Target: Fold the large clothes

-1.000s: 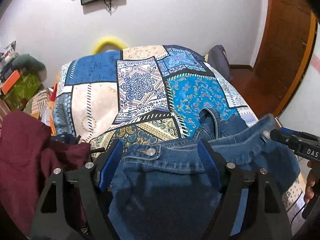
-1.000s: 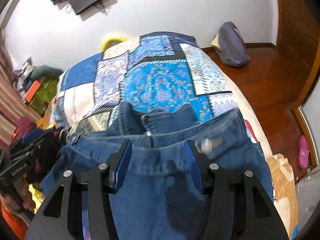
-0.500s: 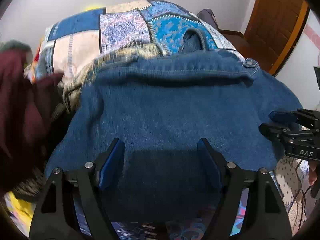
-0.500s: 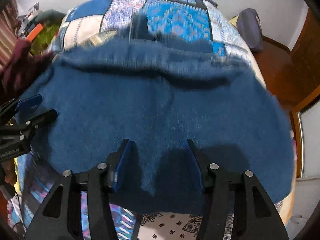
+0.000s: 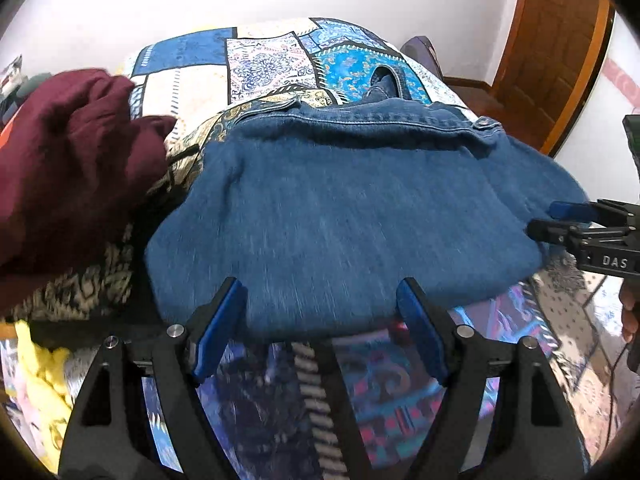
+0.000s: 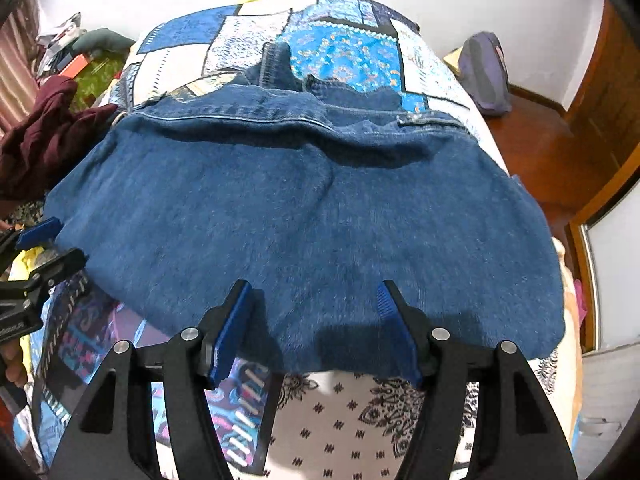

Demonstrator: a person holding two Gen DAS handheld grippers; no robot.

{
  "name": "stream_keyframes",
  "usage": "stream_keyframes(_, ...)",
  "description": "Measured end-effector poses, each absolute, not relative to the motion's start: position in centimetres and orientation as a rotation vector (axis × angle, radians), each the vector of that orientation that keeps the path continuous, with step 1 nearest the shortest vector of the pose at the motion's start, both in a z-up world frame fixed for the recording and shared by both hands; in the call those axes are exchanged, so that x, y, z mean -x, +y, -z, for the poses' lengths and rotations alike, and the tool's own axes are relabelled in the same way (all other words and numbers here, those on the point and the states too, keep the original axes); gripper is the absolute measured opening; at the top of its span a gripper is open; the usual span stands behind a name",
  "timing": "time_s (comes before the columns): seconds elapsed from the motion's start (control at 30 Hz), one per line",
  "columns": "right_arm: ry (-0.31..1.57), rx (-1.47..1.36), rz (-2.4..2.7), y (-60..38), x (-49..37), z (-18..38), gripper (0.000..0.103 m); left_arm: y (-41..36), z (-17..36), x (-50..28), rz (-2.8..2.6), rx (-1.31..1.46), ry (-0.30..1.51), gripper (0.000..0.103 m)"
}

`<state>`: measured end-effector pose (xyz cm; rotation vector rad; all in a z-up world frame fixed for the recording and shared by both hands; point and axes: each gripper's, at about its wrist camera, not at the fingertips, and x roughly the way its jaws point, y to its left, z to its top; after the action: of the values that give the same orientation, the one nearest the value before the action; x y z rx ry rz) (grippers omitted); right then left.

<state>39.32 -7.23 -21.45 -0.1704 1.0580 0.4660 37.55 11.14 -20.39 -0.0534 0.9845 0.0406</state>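
Folded blue jeans (image 5: 352, 216) lie on the patchwork bedspread (image 5: 264, 64), waistband at the far side and the fold at the near edge. They also show in the right wrist view (image 6: 312, 216). My left gripper (image 5: 320, 320) is open, its blue pads (image 5: 216, 328) just at the jeans' near fold, holding nothing. My right gripper (image 6: 316, 324) is open at the near fold too, empty. Each gripper shows in the other's view, the right gripper (image 5: 560, 220) at the jeans' right side and the left gripper (image 6: 44, 244) at their left.
A maroon garment (image 5: 68, 160) lies heaped left of the jeans. Yellow cloth (image 5: 36, 380) sits at the near left. A grey backpack (image 6: 486, 72) rests on the wooden floor right of the bed. A wooden door (image 5: 556, 40) stands at the right.
Both grippers have let go of the jeans' waistband and pulled back toward me. The jeans now lie folded flat, and the grippers sit at the near fold.
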Motion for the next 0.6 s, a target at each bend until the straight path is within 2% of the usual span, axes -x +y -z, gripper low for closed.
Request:
stream_keyframes(0.3, 0.933, 0.248, -0.484, -6.1, -37.9, 20.0, 0.061, 14.5, 21.4, -35.8, 0.015, 0.386, 1.047, 0.079)
stream_keyframes(0.47, 1.019, 0.208, -0.451, -6.3, -39.3, 22.3, 0.06, 14.9, 23.4, -37.2, 0.105, 0.545, 1.085, 0.079)
stream_keyframes(0.6, 1.013, 0.135, -0.459, -7.1, -39.4, 23.0, 0.061, 15.6, 24.8, -38.7, 0.153, 0.657, 1.066, 0.078)
